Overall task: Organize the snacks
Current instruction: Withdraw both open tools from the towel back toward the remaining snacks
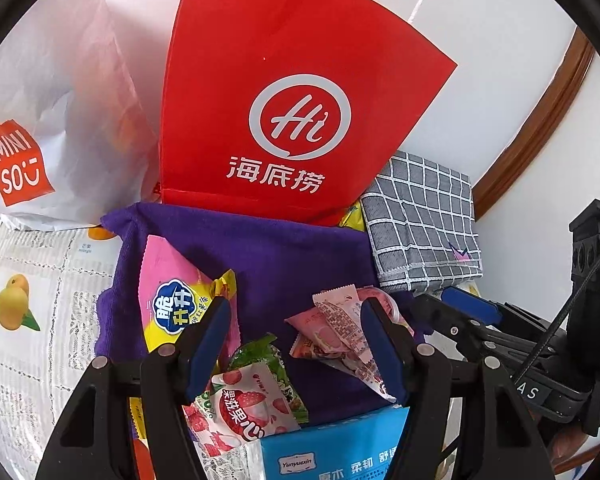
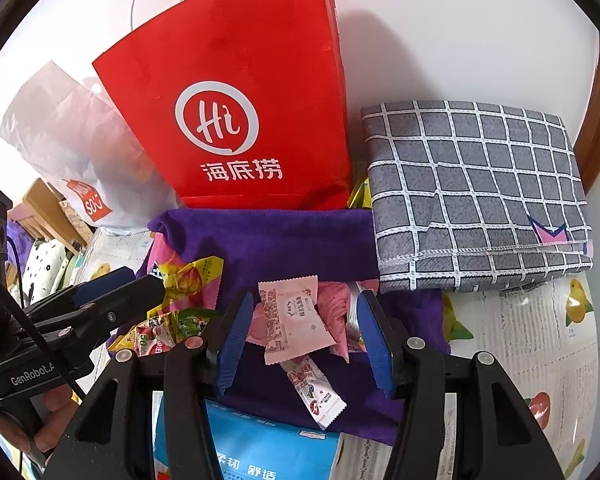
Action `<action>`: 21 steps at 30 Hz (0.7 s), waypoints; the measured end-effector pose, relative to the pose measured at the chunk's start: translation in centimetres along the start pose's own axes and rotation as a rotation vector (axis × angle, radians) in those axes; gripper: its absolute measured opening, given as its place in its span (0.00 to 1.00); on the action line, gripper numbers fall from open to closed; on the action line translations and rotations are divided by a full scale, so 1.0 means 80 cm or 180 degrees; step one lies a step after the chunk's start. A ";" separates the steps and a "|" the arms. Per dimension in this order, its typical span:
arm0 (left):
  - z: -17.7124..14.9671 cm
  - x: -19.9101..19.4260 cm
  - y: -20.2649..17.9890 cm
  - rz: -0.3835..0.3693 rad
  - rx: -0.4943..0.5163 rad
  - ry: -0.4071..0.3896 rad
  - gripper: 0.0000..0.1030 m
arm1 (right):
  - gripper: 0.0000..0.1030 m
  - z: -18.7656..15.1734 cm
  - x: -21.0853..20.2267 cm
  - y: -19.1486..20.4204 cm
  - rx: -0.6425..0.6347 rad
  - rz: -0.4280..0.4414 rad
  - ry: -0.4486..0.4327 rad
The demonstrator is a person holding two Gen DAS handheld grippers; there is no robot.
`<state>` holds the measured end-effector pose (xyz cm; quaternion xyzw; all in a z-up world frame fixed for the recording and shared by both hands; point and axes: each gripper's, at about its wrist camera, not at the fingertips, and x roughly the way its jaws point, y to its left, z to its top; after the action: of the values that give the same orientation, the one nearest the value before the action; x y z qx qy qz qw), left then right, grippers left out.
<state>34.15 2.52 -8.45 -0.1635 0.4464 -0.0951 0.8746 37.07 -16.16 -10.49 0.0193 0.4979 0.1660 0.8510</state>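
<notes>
Snacks (image 1: pixel 204 312) lie scattered on the purple towel (image 1: pixel 284 248) before the red bag (image 1: pixel 300 92), so both the left gripper (image 1: pixel 296 344) and right gripper (image 2: pixel 304 340) hover with jaws parted, holding nothing, seemingly choosing packets.

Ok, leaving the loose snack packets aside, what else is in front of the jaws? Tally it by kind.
Bags: 2 (red bag, white bag)
Cloths: 2 (purple towel, grey checked cloth)
Blue pack: 1
Total: 5
</notes>
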 end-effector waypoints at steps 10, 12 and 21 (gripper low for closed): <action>0.001 -0.010 0.001 0.0016 -0.0017 -0.0100 0.63 | 0.52 0.000 -0.006 0.000 0.0017 -0.0007 -0.0046; 0.001 -0.013 -0.001 0.0018 0.0006 -0.0131 0.63 | 0.52 0.000 -0.007 0.001 0.0008 -0.0010 -0.0056; 0.001 -0.035 -0.014 0.0164 0.0163 -0.0265 0.63 | 0.52 -0.006 -0.039 0.030 -0.0199 -0.0029 -0.0285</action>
<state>32.57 2.36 -5.87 -0.1333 0.4110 -0.0770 0.8985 34.63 -14.87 -7.65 -0.0021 0.4539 0.1765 0.8734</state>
